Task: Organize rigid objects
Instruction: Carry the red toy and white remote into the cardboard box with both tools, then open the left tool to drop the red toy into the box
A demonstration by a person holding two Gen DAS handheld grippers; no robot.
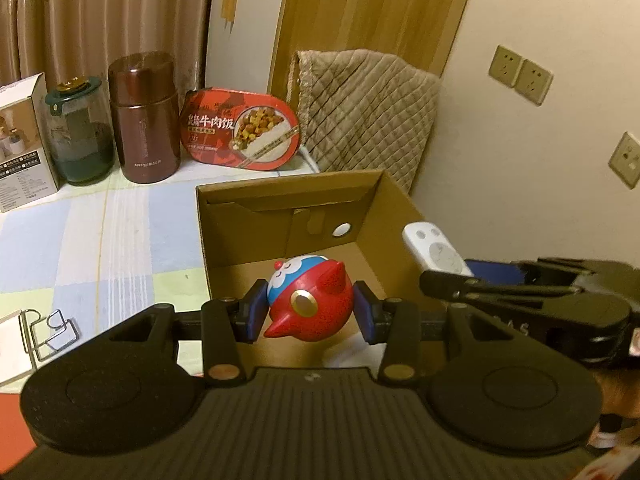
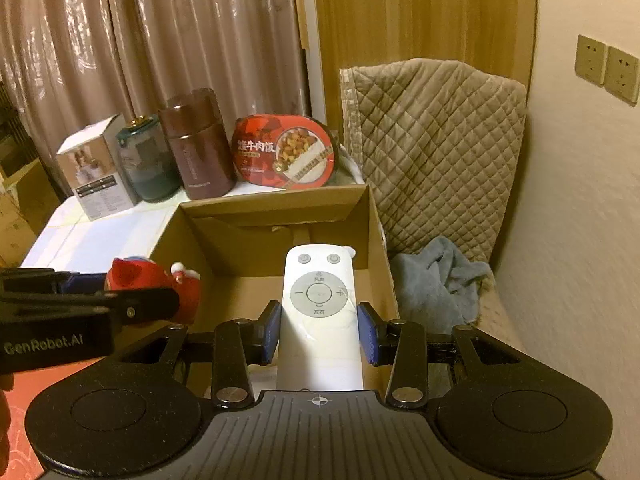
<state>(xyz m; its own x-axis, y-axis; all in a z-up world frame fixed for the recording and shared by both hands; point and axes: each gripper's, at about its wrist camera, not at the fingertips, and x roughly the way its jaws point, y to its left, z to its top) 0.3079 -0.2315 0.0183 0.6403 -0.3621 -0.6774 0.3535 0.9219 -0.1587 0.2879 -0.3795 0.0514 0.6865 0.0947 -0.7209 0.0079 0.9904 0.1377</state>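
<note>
My left gripper [image 1: 310, 312] is shut on a red and blue cartoon toy figure [image 1: 308, 304], held over the open cardboard box [image 1: 280, 196]. Its blue pads [image 1: 254, 314] press the toy's sides. My right gripper [image 2: 318, 332] is shut on a white remote control [image 2: 318, 312], also above the box [image 2: 276, 204]. In the left wrist view the remote [image 1: 434, 252] and the right gripper's black body show at the right edge. In the right wrist view the toy [image 2: 160, 280] sits at the left, partly hidden by the left gripper's finger.
Behind the box stand a red meal pack [image 1: 244, 134], a brown flask [image 1: 144, 116], a green-lidded glass jar [image 1: 78, 132] and a white carton [image 1: 22, 140]. Wire clips [image 1: 48, 334] lie on the checked cloth at left. A quilted cushion [image 2: 436, 140] and grey towel [image 2: 440, 280] sit right of the box.
</note>
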